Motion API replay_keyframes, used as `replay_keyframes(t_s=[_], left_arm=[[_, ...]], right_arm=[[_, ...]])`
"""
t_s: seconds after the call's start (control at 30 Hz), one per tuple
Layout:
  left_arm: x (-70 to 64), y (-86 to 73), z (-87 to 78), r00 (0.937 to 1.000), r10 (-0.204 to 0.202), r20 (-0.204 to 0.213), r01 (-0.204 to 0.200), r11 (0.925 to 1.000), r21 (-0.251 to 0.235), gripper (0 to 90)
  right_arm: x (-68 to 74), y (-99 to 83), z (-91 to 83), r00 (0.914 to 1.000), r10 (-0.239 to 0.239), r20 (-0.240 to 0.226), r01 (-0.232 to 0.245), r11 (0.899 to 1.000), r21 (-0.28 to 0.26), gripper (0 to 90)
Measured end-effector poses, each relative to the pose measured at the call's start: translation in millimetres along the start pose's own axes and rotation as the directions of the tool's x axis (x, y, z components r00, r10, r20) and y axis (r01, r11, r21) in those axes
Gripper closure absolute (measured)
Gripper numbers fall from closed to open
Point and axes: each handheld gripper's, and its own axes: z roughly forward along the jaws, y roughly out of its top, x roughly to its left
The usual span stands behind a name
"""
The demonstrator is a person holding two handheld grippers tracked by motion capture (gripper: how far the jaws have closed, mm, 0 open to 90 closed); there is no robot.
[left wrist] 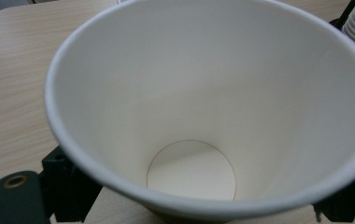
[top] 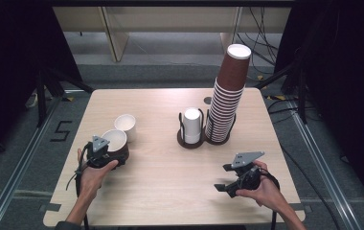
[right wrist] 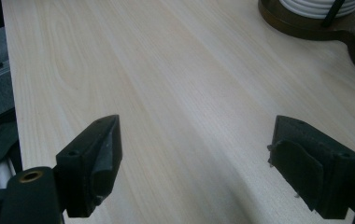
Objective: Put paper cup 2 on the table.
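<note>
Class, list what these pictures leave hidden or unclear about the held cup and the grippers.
- Left gripper view: the cup hides the left hand-held gripper pads, so the contact is unseen.
- High view: the hand and grey plate cover the cup's lower wall.
- Right gripper view: the holder base is cut off by the top edge.

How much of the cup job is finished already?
One small white paper cup already stands alone on the light wooden table. The left gripper is shut on a brown paper cup with a white inside, empty and tipped toward the camera. The right gripper is open over bare wood, holding nothing. A tall stack of brown paper cups seemingly remains in the round dark holder.
</note>
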Motion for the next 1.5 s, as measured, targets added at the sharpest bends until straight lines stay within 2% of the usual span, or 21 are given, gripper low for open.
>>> replay_keyframes(t_s=[0.07,0.23,0.47,0.6,0.7,0.73,0.87,1.0,1.17,1.3,1.4,1.5], left_arm=[[0.2,-1.5,-0.5,1.0000,0.001,0.001,-0.001,1.0000,0.007,13.2],[-0.4,-6.2,-2.5,1.0000,-0.004,-0.004,0.004,0.9998,-0.018,13.3],[-2.8,-8.1,-5.1,0.9998,0.020,0.001,-0.020,0.9998,0.001,13.7],[-2.5,-9.3,-4.5,0.9996,0.029,0.006,-0.029,0.9992,0.028,14.3],[-3.6,-13.7,-3.9,0.9994,0.035,-0.001,-0.035,0.9987,0.038,14.6],[-3.8,-15.1,-3.9,0.9995,0.031,0.001,-0.031,0.9987,0.040,14.5],[-3.5,-20.9,-4.9,0.9998,0.019,0.001,-0.019,0.9991,0.039,14.6],[-4.3,-24.9,-10.4,0.9999,-0.002,0.013,0.002,1.0000,0.006,14.7],[-6.2,-28.1,-17.6,0.9997,-0.003,0.025,0.003,1.0000,-0.001,14.6],[-8.9,-31.4,-24.8,0.9994,0.001,0.035,-0.001,1.0000,0.004,14.6],[-10.8,-34.4,-29.0,0.9997,-0.004,0.024,0.004,0.9996,0.026,14.6],[-12.4,-37.5,-32.9,0.9996,-0.004,0.027,0.003,0.9996,0.028,14.6]], right_arm=[[0.1,0.1,0.0,1.0000,0.000,0.000,0.000,1.000,0.000,18.0],[0.3,0.2,0.1,0.9999,-0.006,-0.012,0.006,1.000,0.003,18.0],[1.0,0.2,0.4,0.9999,-0.004,-0.014,0.004,1.000,0.007,18.0],[1.9,0.1,0.1,0.9999,0.010,-0.011,-0.010,1.000,0.013,18.0],[1.2,0.1,0.2,1.0000,0.000,-0.006,0.000,1.000,0.009,18.0],[2.1,0.0,0.0,0.9999,0.012,-0.008,-0.012,1.000,0.011,18.0],[0.9,0.1,0.4,0.9999,-0.003,-0.010,0.003,1.000,0.007,18.0],[1.8,-0.1,0.4,0.9998,0.007,-0.016,-0.007,1.000,0.009,18.0],[1.0,0.1,0.4,0.9999,-0.002,-0.012,0.002,1.000,0.008,18.0],[0.7,0.0,0.4,0.9998,0.004,-0.019,-0.004,1.000,0.013,18.0],[0.6,0.0,0.5,0.9998,0.003,-0.020,-0.002,1.000,0.012,18.0],[1.1,-0.1,0.5,0.9998,0.004,-0.020,-0.004,1.000,0.012,18.0]])
